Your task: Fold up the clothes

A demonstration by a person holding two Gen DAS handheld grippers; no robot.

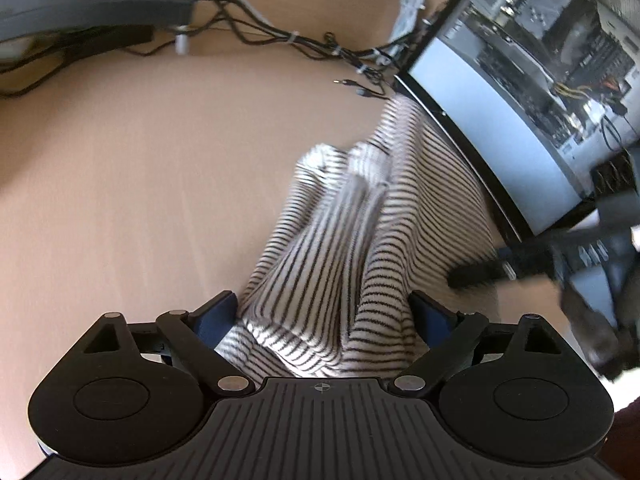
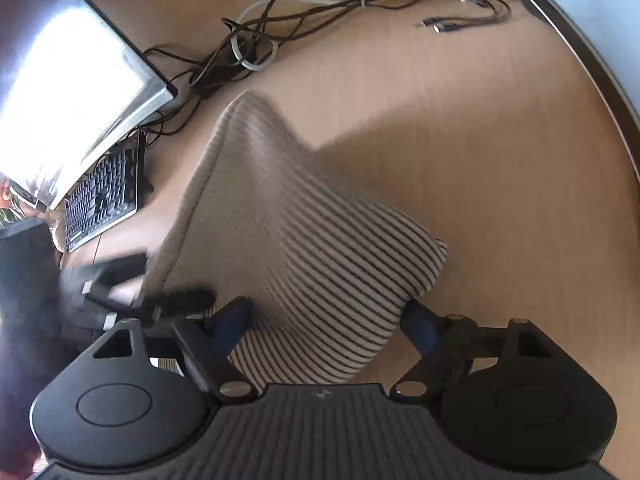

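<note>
With both hand-held grippers, left [image 1: 324, 312] and right [image 2: 326, 316], spread around the striped garment [image 1: 340, 240], we next need to pinch it.

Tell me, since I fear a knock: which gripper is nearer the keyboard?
Left. The left gripper is just below the keyboard in the right wrist view; the right gripper is farther off, over the cloth.

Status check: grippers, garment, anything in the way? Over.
Both grippers, left and right, open, straddling the striped garment. Garment bunched on desk. Cables and keyboard nearby, clear.
</note>
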